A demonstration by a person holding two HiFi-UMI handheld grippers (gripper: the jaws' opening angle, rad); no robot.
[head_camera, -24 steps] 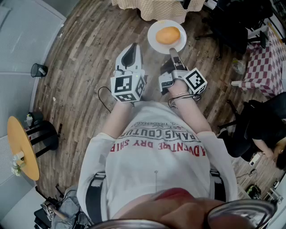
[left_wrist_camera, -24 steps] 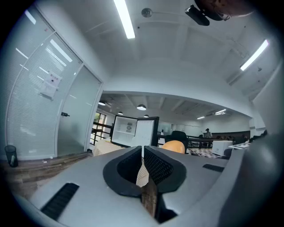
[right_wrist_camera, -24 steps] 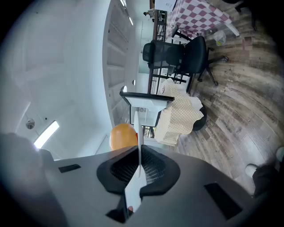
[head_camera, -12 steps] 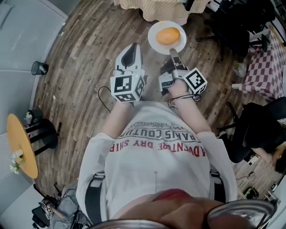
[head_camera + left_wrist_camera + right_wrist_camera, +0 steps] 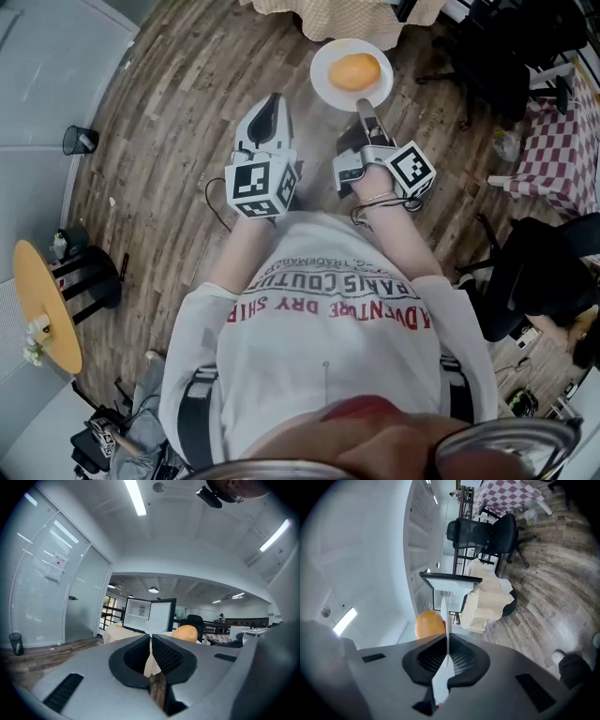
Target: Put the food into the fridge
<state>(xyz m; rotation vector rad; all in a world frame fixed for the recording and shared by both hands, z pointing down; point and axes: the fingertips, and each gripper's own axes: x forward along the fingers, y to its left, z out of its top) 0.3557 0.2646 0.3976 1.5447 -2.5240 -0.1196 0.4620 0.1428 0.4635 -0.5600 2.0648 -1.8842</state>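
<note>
Right tool (image 5: 363,107) clamps plate (image 5: 326,81) rim, left tool (image 5: 269,103) closed empty; keep plate level, bun (image 5: 354,71) could roll.

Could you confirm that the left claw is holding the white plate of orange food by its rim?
Not quite: the right claw holds the plate by its rim, as the right gripper view shows; the left claw is empty.

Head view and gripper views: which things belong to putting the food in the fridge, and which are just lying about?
For the job: bun; white plate under it; right gripper, shut on the plate's rim; open fridge.

Lying about: black bin; round yellow table; office chair.
</note>
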